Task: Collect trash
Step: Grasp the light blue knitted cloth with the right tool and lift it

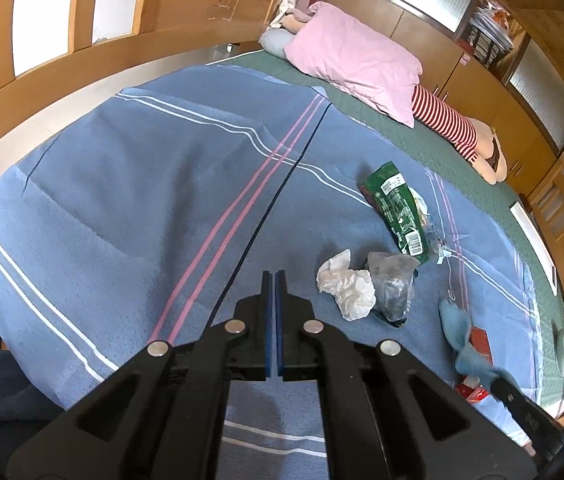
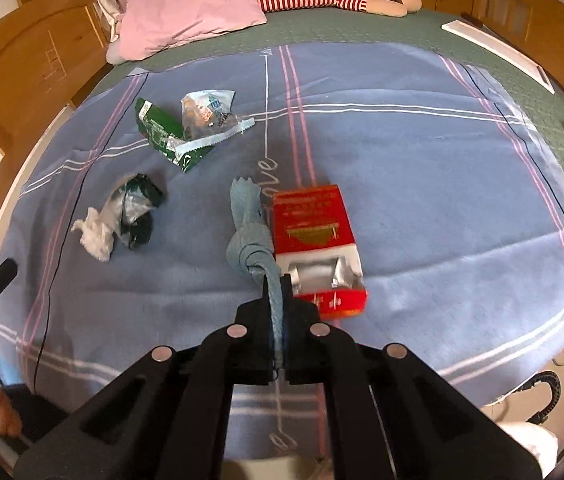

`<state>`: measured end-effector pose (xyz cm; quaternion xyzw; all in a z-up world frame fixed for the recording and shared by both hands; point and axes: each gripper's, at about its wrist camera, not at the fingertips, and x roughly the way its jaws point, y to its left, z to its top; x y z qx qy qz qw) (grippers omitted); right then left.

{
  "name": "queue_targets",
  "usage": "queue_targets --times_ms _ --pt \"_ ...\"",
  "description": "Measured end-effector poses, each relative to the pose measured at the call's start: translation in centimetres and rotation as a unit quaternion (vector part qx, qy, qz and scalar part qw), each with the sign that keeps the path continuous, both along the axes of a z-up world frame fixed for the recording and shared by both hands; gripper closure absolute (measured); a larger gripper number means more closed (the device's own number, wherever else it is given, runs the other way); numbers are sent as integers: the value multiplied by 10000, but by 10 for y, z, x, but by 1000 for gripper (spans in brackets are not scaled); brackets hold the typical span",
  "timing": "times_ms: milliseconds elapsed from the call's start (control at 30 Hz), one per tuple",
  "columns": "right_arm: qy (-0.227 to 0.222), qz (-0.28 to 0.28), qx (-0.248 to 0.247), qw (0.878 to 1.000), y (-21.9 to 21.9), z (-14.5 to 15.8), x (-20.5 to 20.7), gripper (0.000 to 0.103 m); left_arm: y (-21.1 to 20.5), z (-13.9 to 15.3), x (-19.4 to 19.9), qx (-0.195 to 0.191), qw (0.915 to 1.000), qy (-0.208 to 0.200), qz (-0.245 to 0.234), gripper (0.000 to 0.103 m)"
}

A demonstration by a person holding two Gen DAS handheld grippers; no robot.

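My right gripper (image 2: 279,280) is clamped on a twisted blue rag-like scrap (image 2: 250,236), pinched thin between the pads; most of it dangles ahead, just beside the red carton (image 2: 316,240) on the bed (image 2: 422,168). My left gripper (image 1: 274,280) is fully closed on nothing, hovering over the blue blanket near the crumpled white tissue (image 1: 348,286) and the clear plastic bag (image 1: 392,286), which touch each other. Further up lies the green snack wrapper (image 1: 396,210), with a clear torn packet (image 2: 207,110) against it. Risks: the grip is on a narrow tail of the scrap, so it could slip out on a fast swing; the hanging end could snag the carton's torn flap and drag it along. The light tissue could get knocked off the bed by my left side. Containers: the red carton is torn open at the near end, foil lining showing, and I can't tell if anything is inside. The clear bag holds something dark, unclear what. No trash bin visible in either view, so the drop target is unknown.
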<state>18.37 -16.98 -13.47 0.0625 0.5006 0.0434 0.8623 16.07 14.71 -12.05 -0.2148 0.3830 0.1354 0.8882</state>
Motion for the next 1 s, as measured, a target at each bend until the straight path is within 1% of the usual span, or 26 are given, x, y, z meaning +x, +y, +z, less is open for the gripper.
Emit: queue_targets --times_ms 133,200,233,267,333,400,533,667,700,733,800,900,1000 --pt "153 128 -71 9998 -6 -1 -11 99 -3 0 -1 44 10000 -2 -34 101" --pt "243 135 -43 9996 -8 -4 -13 96 -3 0 -1 43 10000 1 -30 101" --pt "270 103 -22 9996 -10 -6 -13 89 -3 0 -1 43 10000 3 -37 101" --pt "266 14 32 9996 -12 -7 -12 79 -4 0 -1 48 10000 6 -44 101" --pt "232 -105 84 9996 -14 -6 -9 68 -5 0 -1 74 10000 11 -59 101" --pt "131 -124 129 9998 -11 -5 -3 68 -6 0 -1 87 9999 22 -91 101" --pt "82 162 -129 9998 14 -10 14 68 -9 0 1 130 9998 37 -163 101" --pt "390 292 -678 9965 37 -33 31 68 -12 2 1 239 9994 -3 -235 101" --pt "363 310 -794 9957 41 -36 32 68 -13 3 2 260 9993 -11 -264 101" --pt "316 348 -1038 9935 47 -37 32 68 -13 3 2 264 9993 -8 -278 101" --pt "323 440 -1232 9909 54 -38 31 68 -14 2 2 247 9993 2 -298 101" --pt "360 607 -1305 9889 61 -39 27 69 -14 2 3 235 9992 4 -311 101" --pt "425 626 -1356 9879 64 -39 22 68 -12 2 3 230 9994 4 -269 101"
